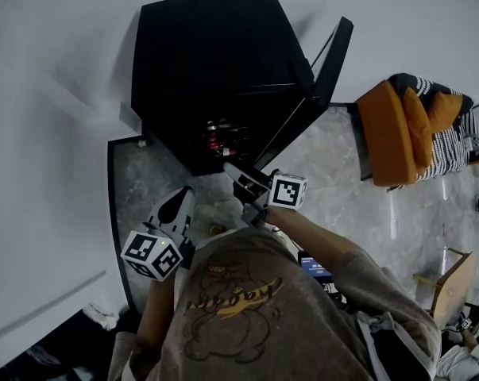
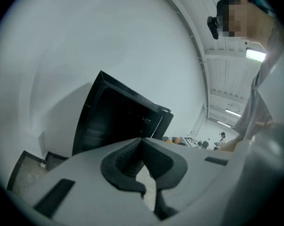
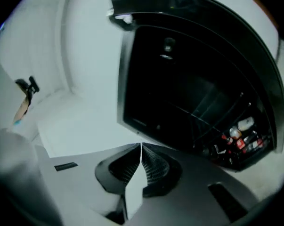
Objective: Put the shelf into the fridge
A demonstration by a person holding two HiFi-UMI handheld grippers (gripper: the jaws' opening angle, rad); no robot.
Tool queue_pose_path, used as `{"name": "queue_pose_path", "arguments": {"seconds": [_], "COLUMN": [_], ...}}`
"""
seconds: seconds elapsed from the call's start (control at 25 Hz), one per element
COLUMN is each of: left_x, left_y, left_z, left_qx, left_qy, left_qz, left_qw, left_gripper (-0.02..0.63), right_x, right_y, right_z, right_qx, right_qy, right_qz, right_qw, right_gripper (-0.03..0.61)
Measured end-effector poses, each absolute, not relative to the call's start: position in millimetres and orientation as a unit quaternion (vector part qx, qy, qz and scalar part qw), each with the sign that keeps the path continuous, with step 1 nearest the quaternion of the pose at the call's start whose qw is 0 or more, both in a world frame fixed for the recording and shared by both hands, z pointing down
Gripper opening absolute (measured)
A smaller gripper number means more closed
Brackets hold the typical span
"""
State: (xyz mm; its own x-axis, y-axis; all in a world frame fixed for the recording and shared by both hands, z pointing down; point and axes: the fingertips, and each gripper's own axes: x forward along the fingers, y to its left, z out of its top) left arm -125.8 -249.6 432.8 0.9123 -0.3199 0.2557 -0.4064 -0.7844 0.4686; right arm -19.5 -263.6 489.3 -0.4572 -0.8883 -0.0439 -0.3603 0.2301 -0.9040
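The black fridge [image 1: 215, 62] stands against the white wall with its door [image 1: 333, 58] swung open to the right. In the right gripper view its dark interior [image 3: 189, 84] shows thin wire shelf lines [image 3: 212, 114] and several bottles [image 3: 240, 135] low at the right. My right gripper [image 1: 231, 170] is shut and empty, its tips just in front of the fridge's lower opening. My left gripper [image 1: 182, 201] hangs lower and to the left, also shut with nothing in it. The left gripper view shows the fridge [image 2: 118, 121] beyond the closed tips [image 2: 142, 139]. The right tips [image 3: 141, 146] meet.
An orange seat with a striped cushion [image 1: 402, 129] stands at the right. A wooden chair [image 1: 447, 282] is at the lower right. The fridge rests on a grey marbled floor [image 1: 334, 173] beside the white wall [image 1: 56, 133].
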Motion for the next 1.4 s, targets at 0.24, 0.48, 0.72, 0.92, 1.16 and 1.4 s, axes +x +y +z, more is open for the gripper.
{"name": "queue_pose_path", "arguments": {"seconds": [0.24, 0.48, 0.72, 0.92, 1.16, 1.4], "left_x": [-123.2, -115.7, -107.0, -106.8, -108.9, -108.3], "left_y": [-238.0, -224.1, -217.7, -217.2, -218.4, -222.1], "left_z": [415.3, 410.6, 410.4, 409.7, 416.2, 422.4], "left_qx": [0.949, 0.955, 0.958, 0.958, 0.954, 0.952], "left_qy": [-0.174, -0.151, -0.137, -0.136, -0.139, -0.143], "left_qz": [0.071, 0.066, 0.065, 0.071, 0.070, 0.072], "left_qw": [0.252, 0.245, 0.242, 0.242, 0.254, 0.262], "left_gripper": [0.005, 0.005, 0.004, 0.005, 0.004, 0.005], "right_x": [-41.3, -53.6, -53.2, -43.6, -42.7, -36.5], "right_y": [-224.1, -185.2, -175.9, -177.2, -181.0, -183.9], "right_z": [428.8, 396.3, 385.5, 373.5, 366.9, 373.8], "right_qx": [-0.415, -0.405, -0.375, -0.367, -0.352, -0.357], "right_qy": [0.804, 0.852, 0.882, 0.888, 0.899, 0.896], "right_qz": [-0.364, -0.286, -0.233, -0.222, -0.213, -0.223], "right_qw": [0.222, 0.170, 0.162, 0.168, 0.152, 0.137], "right_gripper": [0.025, 0.025, 0.025, 0.025, 0.025, 0.025]}}
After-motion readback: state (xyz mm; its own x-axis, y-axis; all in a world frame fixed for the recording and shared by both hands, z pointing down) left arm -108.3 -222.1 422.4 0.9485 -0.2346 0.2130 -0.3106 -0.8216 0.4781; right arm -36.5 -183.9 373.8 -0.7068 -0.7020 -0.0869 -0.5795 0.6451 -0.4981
